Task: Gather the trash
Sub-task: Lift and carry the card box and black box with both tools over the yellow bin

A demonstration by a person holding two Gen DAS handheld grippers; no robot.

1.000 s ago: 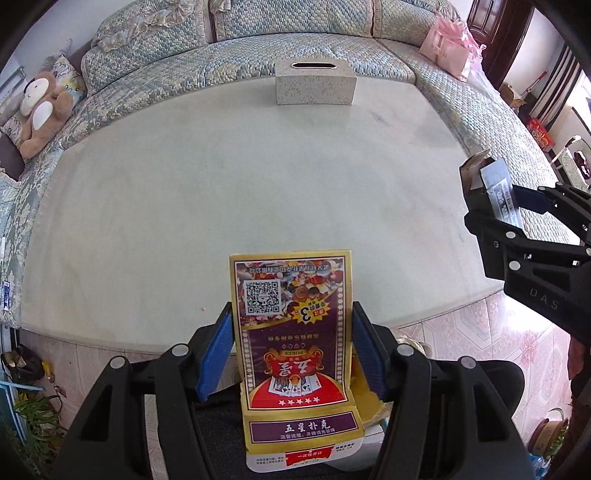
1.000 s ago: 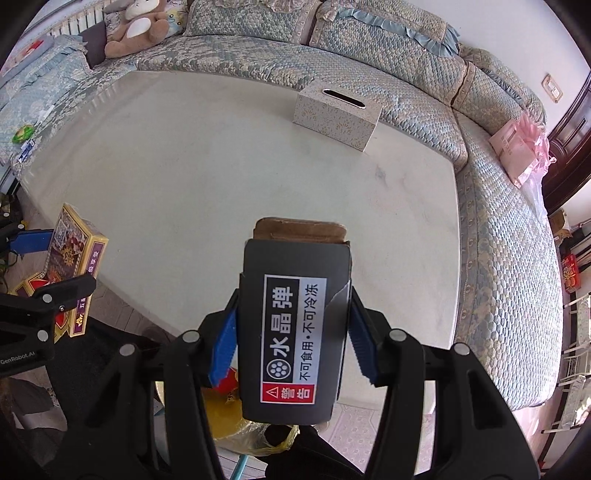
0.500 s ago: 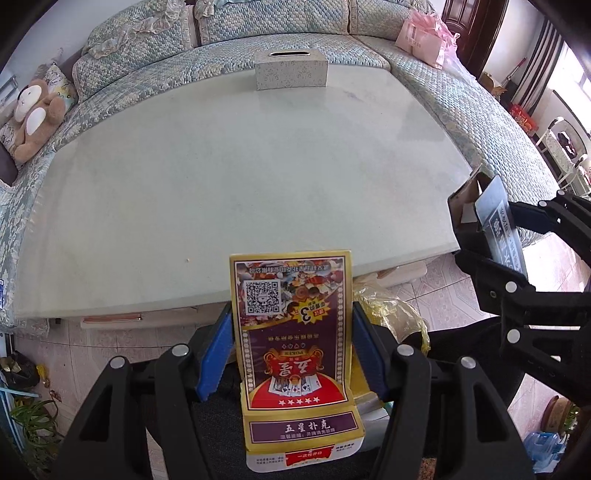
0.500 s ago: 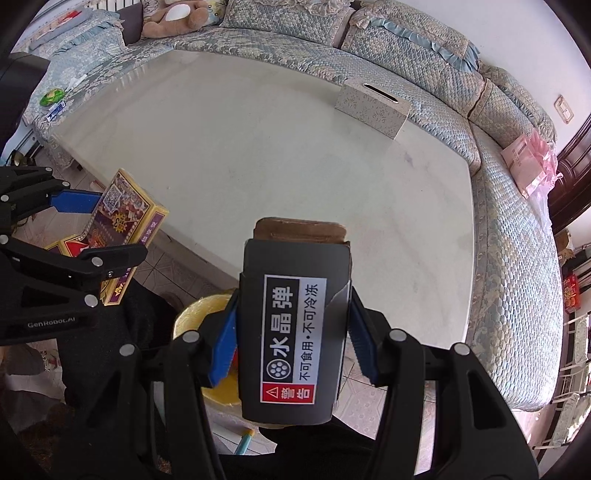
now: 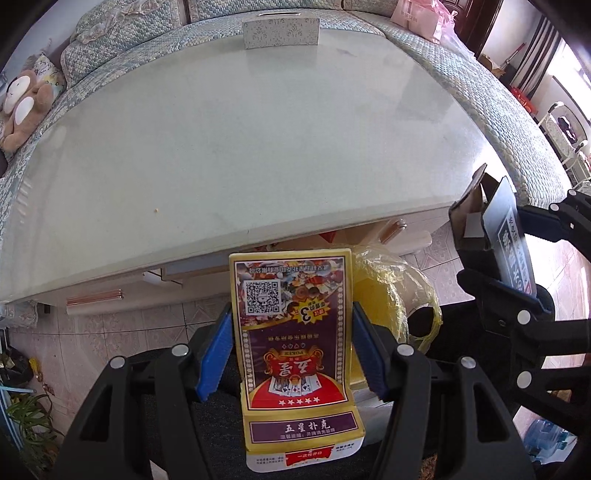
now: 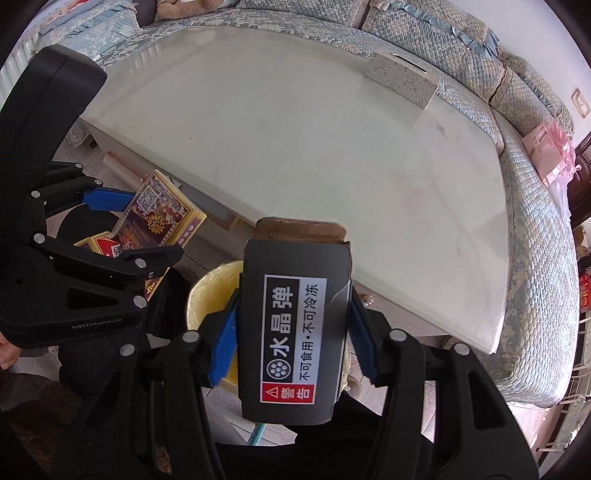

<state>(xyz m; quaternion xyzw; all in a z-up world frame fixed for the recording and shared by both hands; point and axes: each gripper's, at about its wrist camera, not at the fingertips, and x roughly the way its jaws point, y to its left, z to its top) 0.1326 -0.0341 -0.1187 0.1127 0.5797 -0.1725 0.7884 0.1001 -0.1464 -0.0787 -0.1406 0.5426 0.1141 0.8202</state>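
Note:
My left gripper (image 5: 291, 332) is shut on a yellow and purple playing-card box (image 5: 291, 325), its blue pads pressing both long sides. The same card box (image 6: 162, 218) shows in the right wrist view at left. My right gripper (image 6: 293, 328) is shut on a black cardboard box (image 6: 293, 325) with a white warning label and an open brown top flap; this black box (image 5: 495, 229) appears at the right edge of the left wrist view. Below both boxes, just off the table's front edge, stands a bin lined with a yellow bag (image 5: 391, 288), also visible as the yellow-lined bin (image 6: 210, 295).
A pale glass-topped table (image 5: 258, 129) fills the view, with a patterned tissue box (image 5: 280, 33) at its far edge. A quilted sofa (image 6: 546, 236) wraps around it, with a plush toy (image 5: 22, 107) at left and a pink bag (image 6: 546, 147) at right. Tiled floor (image 5: 110, 332) lies below.
Both grippers have pulled back off the table and sunk, carrying their boxes. The table edge now lies ahead, and the yellow-lined bin has come into view beneath them.

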